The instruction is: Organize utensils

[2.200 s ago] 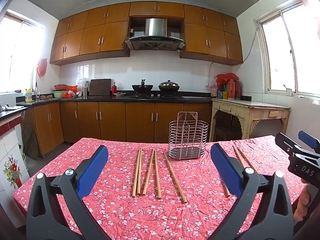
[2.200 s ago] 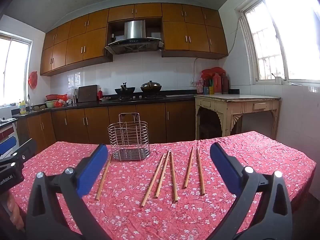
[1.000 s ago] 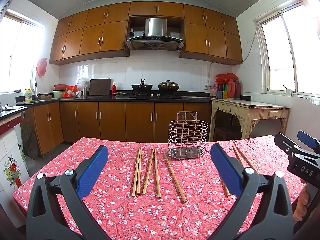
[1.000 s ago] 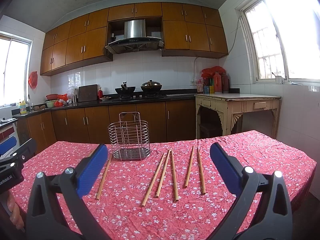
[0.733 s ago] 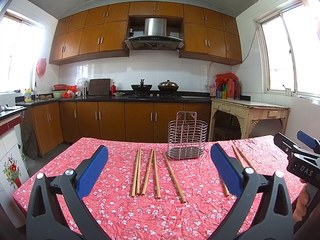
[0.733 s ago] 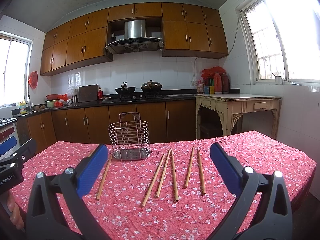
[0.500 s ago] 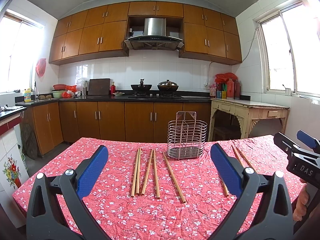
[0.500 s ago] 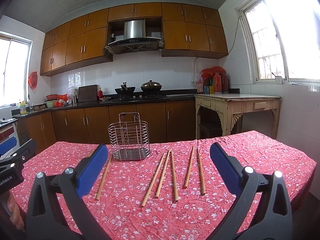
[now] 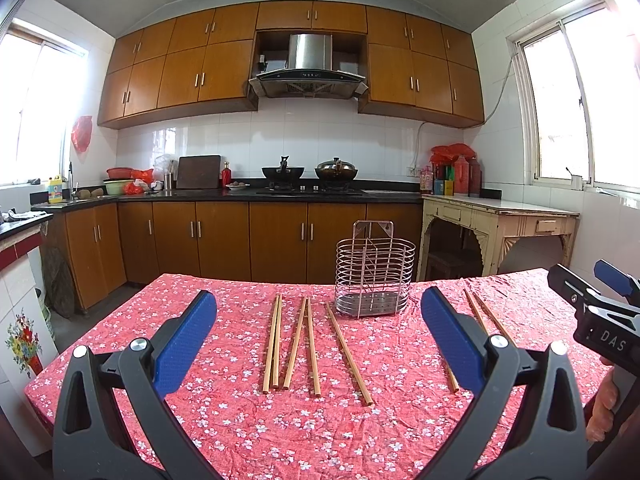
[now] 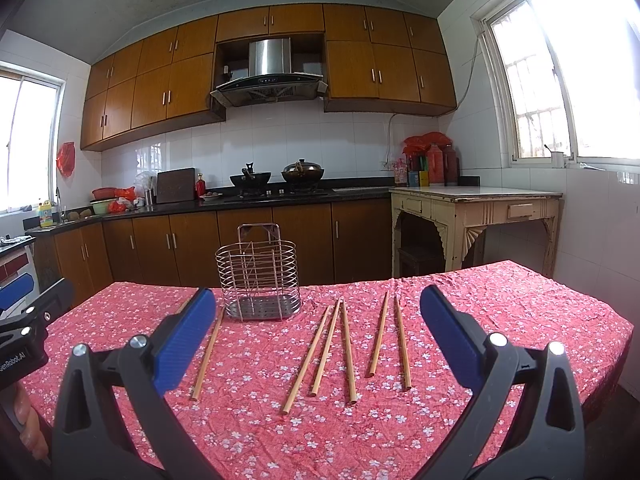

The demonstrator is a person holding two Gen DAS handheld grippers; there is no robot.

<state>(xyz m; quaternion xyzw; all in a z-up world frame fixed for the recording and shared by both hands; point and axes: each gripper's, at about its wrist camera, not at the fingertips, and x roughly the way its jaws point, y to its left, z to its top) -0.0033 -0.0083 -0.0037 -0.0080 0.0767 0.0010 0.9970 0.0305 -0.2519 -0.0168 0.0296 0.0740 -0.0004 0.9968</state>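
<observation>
Several wooden chopsticks [image 9: 296, 342] lie loose on the red flowered tablecloth [image 9: 240, 420]. A wire utensil basket [image 9: 375, 270] stands upright behind them with nothing in it. My left gripper [image 9: 318, 334] hovers open above the near table edge, chopsticks ahead between its fingers. In the right wrist view the basket [image 10: 258, 282] sits left of centre, and more chopsticks [image 10: 346, 350] lie ahead of my open right gripper [image 10: 316, 334]. One chopstick [image 10: 206, 354] lies partly behind the left blue pad. Each gripper shows at the edge of the other's view.
Wooden kitchen cabinets [image 9: 224, 240] and a counter with a stove run along the far wall. A cream side table [image 10: 476, 224] stands at the right under a window. The cloth-covered table drops off at its far and right edges.
Almost nothing differs; the left wrist view has drifted very slightly, and both grippers stay open in place.
</observation>
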